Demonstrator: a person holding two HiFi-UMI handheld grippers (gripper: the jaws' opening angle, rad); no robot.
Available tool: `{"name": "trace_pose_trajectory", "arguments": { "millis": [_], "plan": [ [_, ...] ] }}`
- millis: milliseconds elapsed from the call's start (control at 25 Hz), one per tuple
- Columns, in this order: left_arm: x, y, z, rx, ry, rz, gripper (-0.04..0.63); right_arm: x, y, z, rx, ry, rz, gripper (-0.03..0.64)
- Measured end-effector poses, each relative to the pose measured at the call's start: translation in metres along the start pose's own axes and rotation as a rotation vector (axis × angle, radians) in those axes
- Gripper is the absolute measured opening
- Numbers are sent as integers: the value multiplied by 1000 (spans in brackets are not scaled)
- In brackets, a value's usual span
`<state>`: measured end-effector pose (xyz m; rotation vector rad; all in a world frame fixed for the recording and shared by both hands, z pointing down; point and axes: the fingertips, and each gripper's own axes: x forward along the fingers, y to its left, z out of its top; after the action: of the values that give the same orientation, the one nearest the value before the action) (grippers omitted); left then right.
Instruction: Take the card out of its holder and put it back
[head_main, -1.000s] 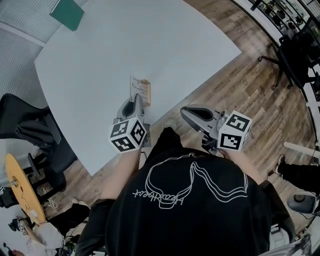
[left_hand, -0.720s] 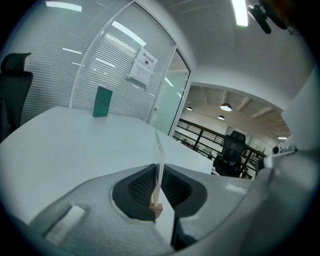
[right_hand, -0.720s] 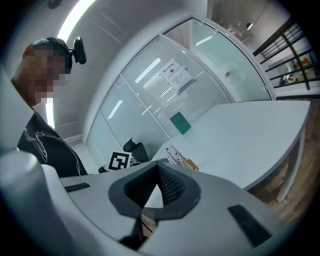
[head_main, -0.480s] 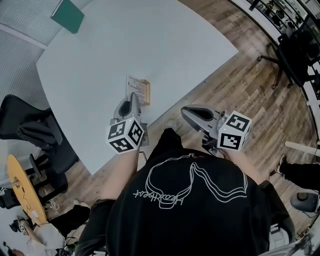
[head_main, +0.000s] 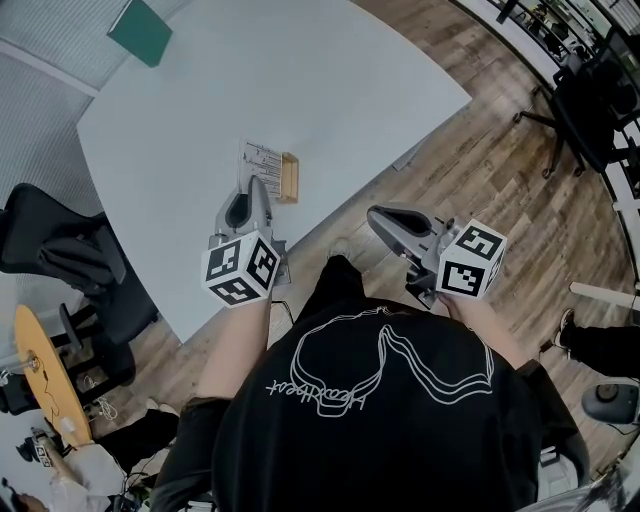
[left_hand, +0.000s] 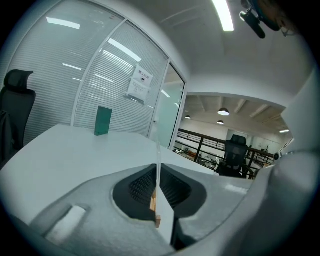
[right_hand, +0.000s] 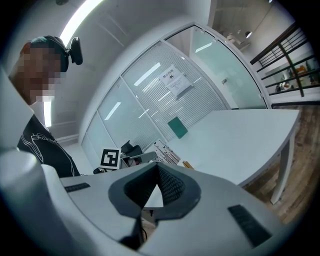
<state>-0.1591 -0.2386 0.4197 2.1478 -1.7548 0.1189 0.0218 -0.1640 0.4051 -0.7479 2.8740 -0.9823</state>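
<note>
Card stands edge-on between the left gripper's jaws, which have just been closing and are nearly shut, pinching it. Wooden holder sits at the card's lower edge, over the white table. Right gripper hangs off the table edge, jaws together, empty. Green rectangle at the far corner.

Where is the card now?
Head view, left of centre: the card is between the fingers of the left gripper, which have just been closing on it, over the table, beside its wooden holder.
</note>
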Motion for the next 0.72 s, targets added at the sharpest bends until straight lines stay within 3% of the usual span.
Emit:
{"name": "trace_pose_trajectory", "arguments": {
  "millis": [240, 720],
  "plan": [
    [-31, -17, 17, 32, -49, -22, 26, -13, 13, 1, -23, -16, 3, 9],
    [-101, -49, 19, -26, -49, -117, 26, -19, 48, -8, -69, 0, 34, 9]
  ]
}}
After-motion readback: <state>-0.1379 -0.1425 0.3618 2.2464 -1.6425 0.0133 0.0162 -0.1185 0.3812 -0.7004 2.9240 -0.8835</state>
